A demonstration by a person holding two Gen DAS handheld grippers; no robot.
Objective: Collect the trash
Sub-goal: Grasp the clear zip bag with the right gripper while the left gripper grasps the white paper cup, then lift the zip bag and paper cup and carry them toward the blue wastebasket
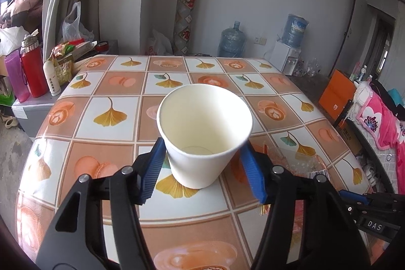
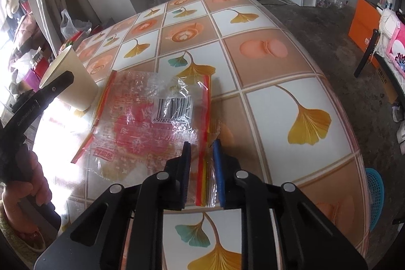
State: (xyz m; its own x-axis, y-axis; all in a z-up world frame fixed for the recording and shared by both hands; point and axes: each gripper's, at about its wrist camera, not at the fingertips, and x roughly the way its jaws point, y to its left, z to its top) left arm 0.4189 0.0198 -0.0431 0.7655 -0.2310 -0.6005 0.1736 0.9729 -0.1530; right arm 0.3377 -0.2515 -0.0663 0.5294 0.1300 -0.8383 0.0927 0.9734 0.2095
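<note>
1. Left gripper (image 1: 203, 163): the jaws stand partly open, one blue pad on each side of the white paper cup (image 1: 204, 133). The pads sit against or just beside the cup wall; firm contact cannot be confirmed from the left wrist view.
2. Paper cup: it stands upright and empty on the table (image 1: 114, 82), which carries a tiled cloth with ginkgo-leaf and coffee prints. In the right wrist view the cup (image 2: 71, 82) sits at the left, just beside the wrapper's left edge.
3. A hand (image 2: 27, 184) grips the black handle of the left gripper at the left edge of the right wrist view.
4. Clear plastic wrapper (image 2: 152, 118): it lies flat on the table, to the right of the cup. It shows a barcode, red print and red-and-yellow edge strips.
5. Right gripper (image 2: 201, 151): the jaws are nearly closed, with a narrow gap. The wrapper's right edge strip runs between the pads, one pad on each side of it. Whether the pads pinch the film cannot be told.
6. Beyond the table's far edge stand a large water bottle (image 1: 231, 42) and a water dispenser (image 1: 287, 57).
</note>
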